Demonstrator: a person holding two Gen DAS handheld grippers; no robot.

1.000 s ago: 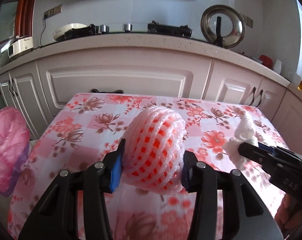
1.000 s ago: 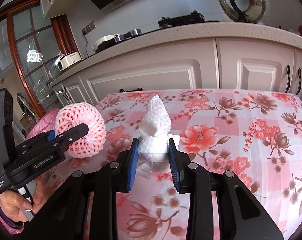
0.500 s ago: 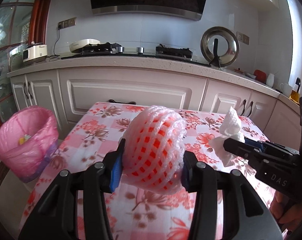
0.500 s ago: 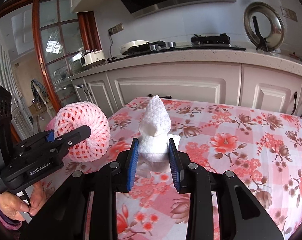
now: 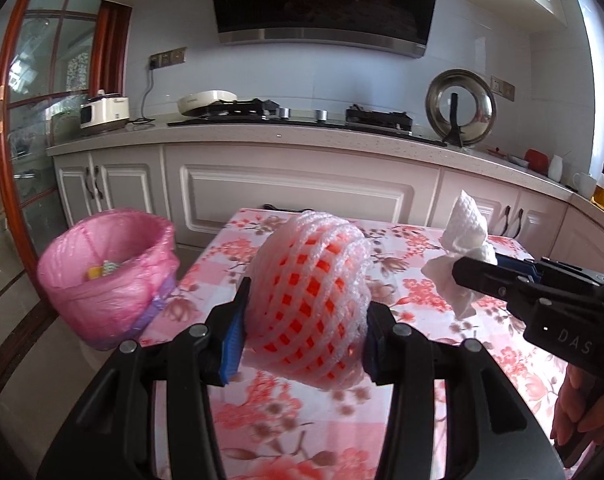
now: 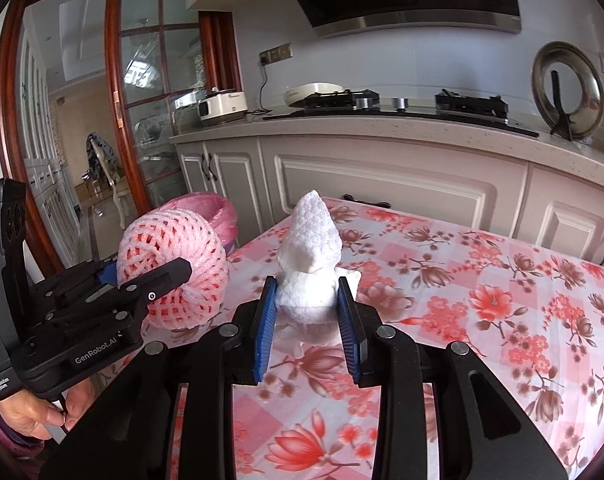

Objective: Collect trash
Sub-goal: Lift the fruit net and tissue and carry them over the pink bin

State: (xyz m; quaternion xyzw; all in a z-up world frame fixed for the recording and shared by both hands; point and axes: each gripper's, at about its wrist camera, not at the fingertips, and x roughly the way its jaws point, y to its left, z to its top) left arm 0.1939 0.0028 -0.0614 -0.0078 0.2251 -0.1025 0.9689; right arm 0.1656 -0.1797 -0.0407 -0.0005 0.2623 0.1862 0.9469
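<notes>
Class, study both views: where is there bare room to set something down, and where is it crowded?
The floral tablecloth lies bare from the cabinets to the near edge. The pink-lined bin already holds scraps. Both grippers are full: foam net, crumpled tissue.

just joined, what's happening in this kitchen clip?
A person is collecting trash with two hand-held grippers. The left hand-held gripper is shut on a pink foam fruit net; the right hand-held gripper is shut on a crumpled white tissue. Both are held above the floral table. A pink-lined bin, already holding some scraps, stands on the floor off the table's left side. Nothing dropped in yet.
</notes>
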